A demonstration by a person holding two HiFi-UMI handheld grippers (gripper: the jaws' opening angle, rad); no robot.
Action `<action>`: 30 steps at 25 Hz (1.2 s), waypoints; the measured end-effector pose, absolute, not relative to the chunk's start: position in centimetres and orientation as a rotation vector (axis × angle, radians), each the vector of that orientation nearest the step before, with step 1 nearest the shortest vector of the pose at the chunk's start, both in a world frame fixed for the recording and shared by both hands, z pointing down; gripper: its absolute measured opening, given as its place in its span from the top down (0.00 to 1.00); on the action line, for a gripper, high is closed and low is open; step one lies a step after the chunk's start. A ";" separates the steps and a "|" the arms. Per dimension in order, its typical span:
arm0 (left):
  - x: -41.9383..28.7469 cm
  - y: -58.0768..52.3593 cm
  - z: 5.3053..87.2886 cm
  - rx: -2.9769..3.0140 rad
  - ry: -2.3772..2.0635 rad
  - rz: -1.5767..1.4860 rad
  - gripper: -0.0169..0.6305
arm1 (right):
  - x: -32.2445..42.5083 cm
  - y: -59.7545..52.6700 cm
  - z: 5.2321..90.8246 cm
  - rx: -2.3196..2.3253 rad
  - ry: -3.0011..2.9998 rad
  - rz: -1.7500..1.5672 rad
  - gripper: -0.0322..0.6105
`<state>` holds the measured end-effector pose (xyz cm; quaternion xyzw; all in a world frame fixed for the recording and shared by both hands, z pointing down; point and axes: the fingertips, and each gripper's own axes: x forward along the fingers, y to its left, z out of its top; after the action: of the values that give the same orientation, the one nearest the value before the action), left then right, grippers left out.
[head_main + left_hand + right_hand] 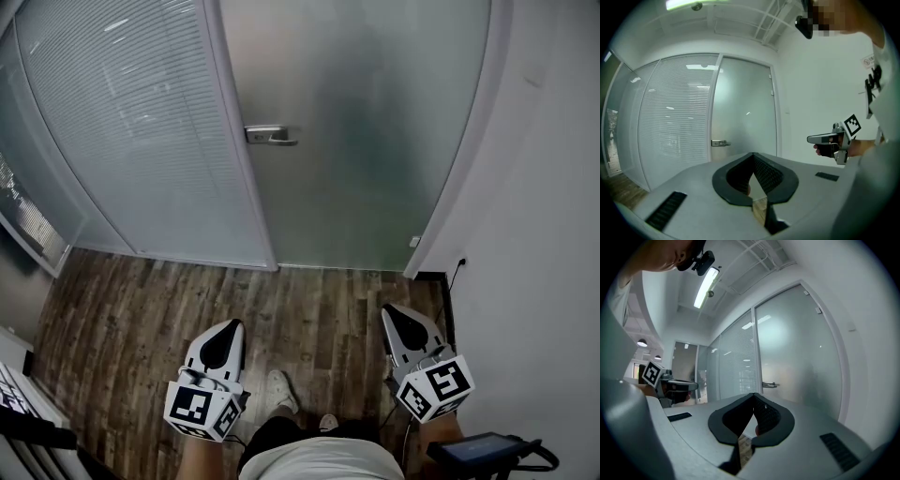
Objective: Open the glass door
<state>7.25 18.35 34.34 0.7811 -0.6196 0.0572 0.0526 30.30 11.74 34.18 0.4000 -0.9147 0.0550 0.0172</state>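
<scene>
**A:** Biggest first, go.

**B:** The frosted glass door [375, 141] sits closed in its frame and fills the top centre of the head view. A glazed panel with blinds [131, 131] is on its left and a white wall [539, 244] on its right. Dark wood floor [309, 314] runs below.

**A:** Grippers?

**B:** The left gripper [228, 330] is low left and the right gripper [394, 314] low right. Both are over the floor and aimed at the door, well apart from it. The left fingers [768, 176] are pressed together at the tips, pinching nothing. The right fingers [767, 417] are the same, tips together and empty. Neither touches anything.

**A:** Where's the door relative to them?

**B:** Straight ahead of both, with a stretch of floor between. The metal handle [270, 135] is on the door's left edge, next to the blinds panel. In the left gripper view it shows left of the fingertips. In the right gripper view it shows just above and right of them. It's far from both.

**A:** Small stuff?

**B:** A white shoe [280, 386] is on the floor between the grippers. A black cable [456, 272] hangs on the wall near the door's lower right corner.
</scene>
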 end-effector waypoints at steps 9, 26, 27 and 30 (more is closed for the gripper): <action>4.9 10.1 35.7 2.440 -1.783 0.131 0.97 | 26.8 5.5 34.0 1.266 -2.815 0.133 0.95; -10.8 -5.1 36.7 2.475 -1.713 0.117 0.97 | 8.8 -10.2 32.9 1.207 -2.825 0.095 0.95; -11.1 -5.5 36.8 2.475 -1.705 0.107 0.97 | 8.3 -10.5 32.9 1.204 -2.817 0.092 0.95; -11.5 -6.8 37.4 2.480 -1.671 0.099 0.97 | 7.6 -11.7 33.0 1.214 -2.794 0.071 0.95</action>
<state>-11.54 -6.79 37.42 0.8265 -0.5570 0.0331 0.0748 7.63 -11.71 33.01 0.3979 -0.9159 0.0234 0.0473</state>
